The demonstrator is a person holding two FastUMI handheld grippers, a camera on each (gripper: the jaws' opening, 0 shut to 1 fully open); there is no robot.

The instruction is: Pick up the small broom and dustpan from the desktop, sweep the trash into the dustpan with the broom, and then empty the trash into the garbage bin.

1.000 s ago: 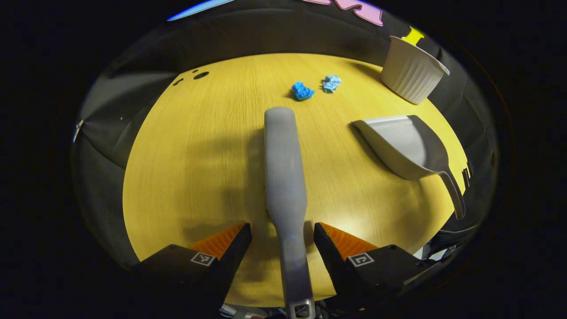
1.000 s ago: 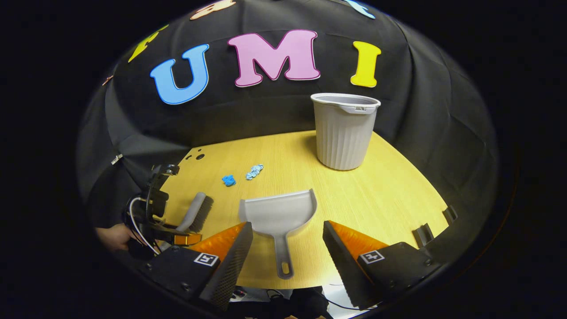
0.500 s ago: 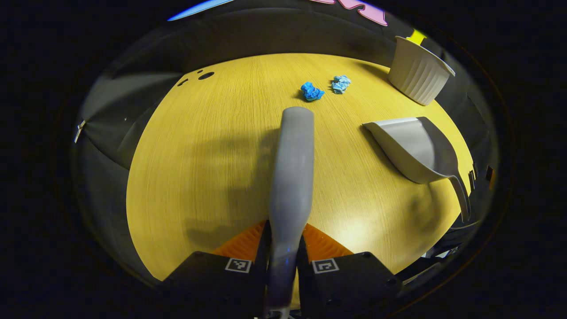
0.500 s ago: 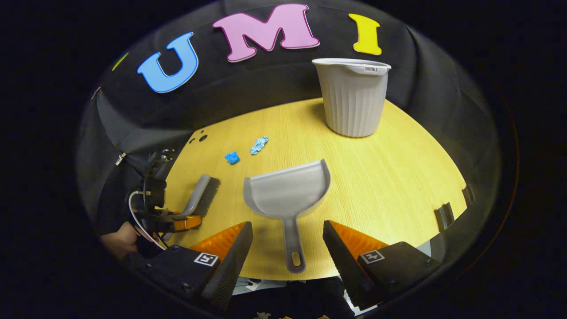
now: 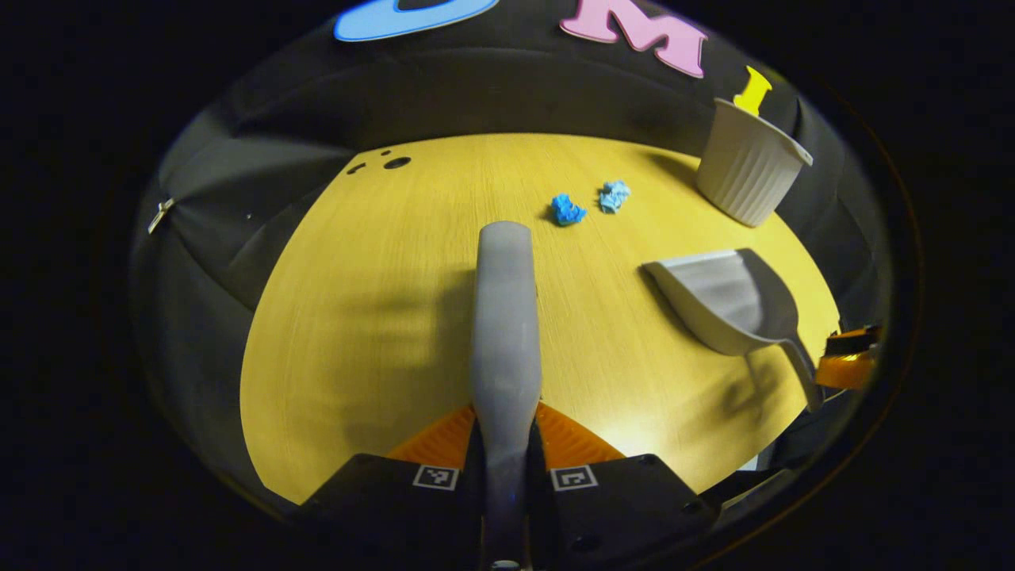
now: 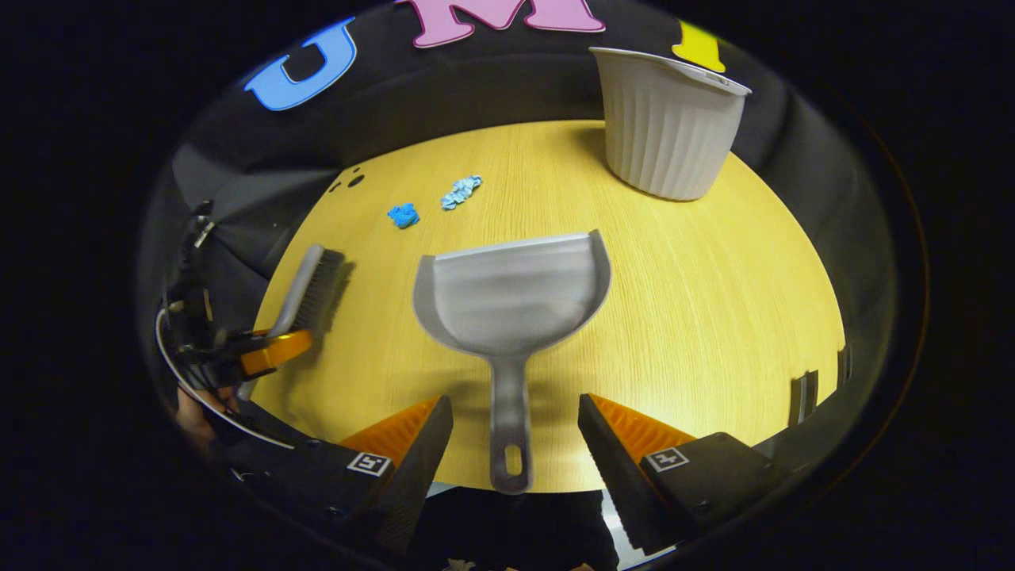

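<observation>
**Dustpan handle lined up between my right tongs**

Yellow wood-grain desk (image 6: 714,317) under me, black cloth wall behind it. What matters for my next move is the dustpan (image 6: 514,295): in the right gripper view it lies flat on the desk straight ahead of my right tongs (image 6: 515,428), its long axis running away from me, mouth toward the far side and handle pointing back at me. The handle's looped end sits between the two spread fingers, which stand wide apart and touch nothing. I judge the right hand is the nearer one, and a short push forward and down, then a squeeze, should take the handle.

My left tongs (image 5: 505,476) are closed tight on the handle of the small broom (image 5: 505,317), which runs forward along the fingers' axis. In the right gripper view the broom head (image 6: 313,287) shows bristles facing the desk, left of the dustpan and apart from it; I cannot tell whether the bristles touch the wood.

Two crumpled blue scraps of trash (image 6: 404,215) lie side by side beyond the broom and the dustpan, toward the far left of the desk. The ribbed garbage bin (image 6: 668,131) stands upright at the far right, well apart from the trash. Nothing lies between the right tongs and the dustpan handle. I'd judge the main risk to be nudging the light pan askew.
</observation>
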